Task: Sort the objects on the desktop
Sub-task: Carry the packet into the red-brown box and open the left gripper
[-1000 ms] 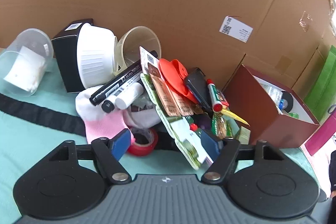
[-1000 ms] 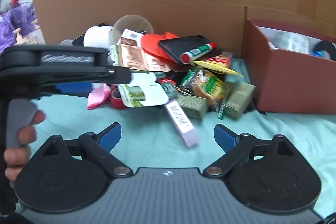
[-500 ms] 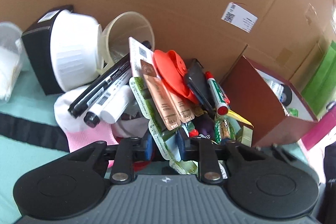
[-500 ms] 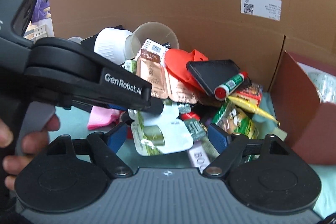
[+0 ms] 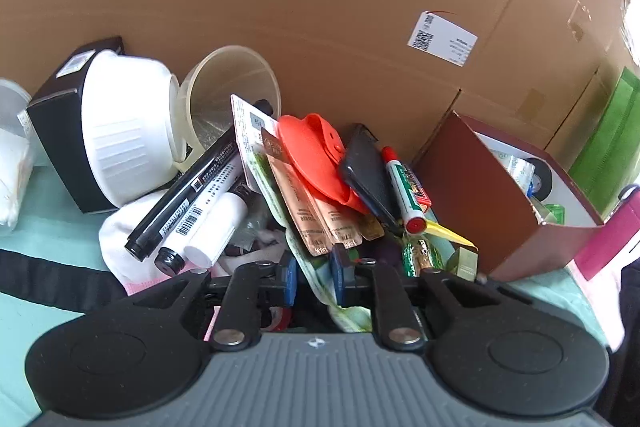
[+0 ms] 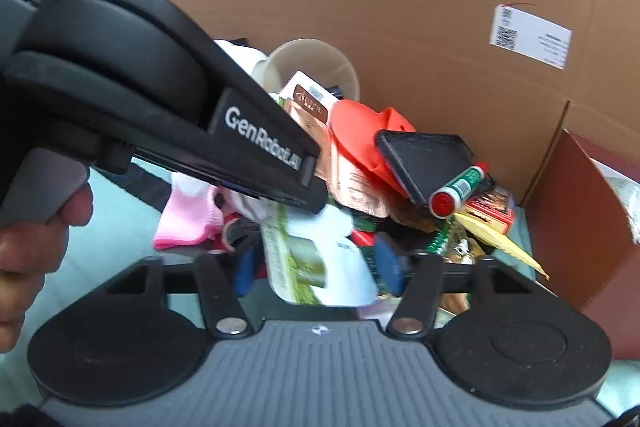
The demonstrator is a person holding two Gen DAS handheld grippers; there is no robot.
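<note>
The left gripper (image 5: 313, 274) is clamped on the green-and-white flat sachet sheet (image 5: 316, 277) at lower centre. The right gripper (image 6: 316, 265) has just been closing around the same sheet, not yet pinching. Pulling could topple the stacked red-capped marker (image 5: 404, 187).

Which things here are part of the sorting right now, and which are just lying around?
In hand:
left gripper
right gripper
green and white sachet strip, between both grippers' jaws
open brown cardboard box

Lying about:
orange silicone piece
black marker pen
white plastic bowl
</note>
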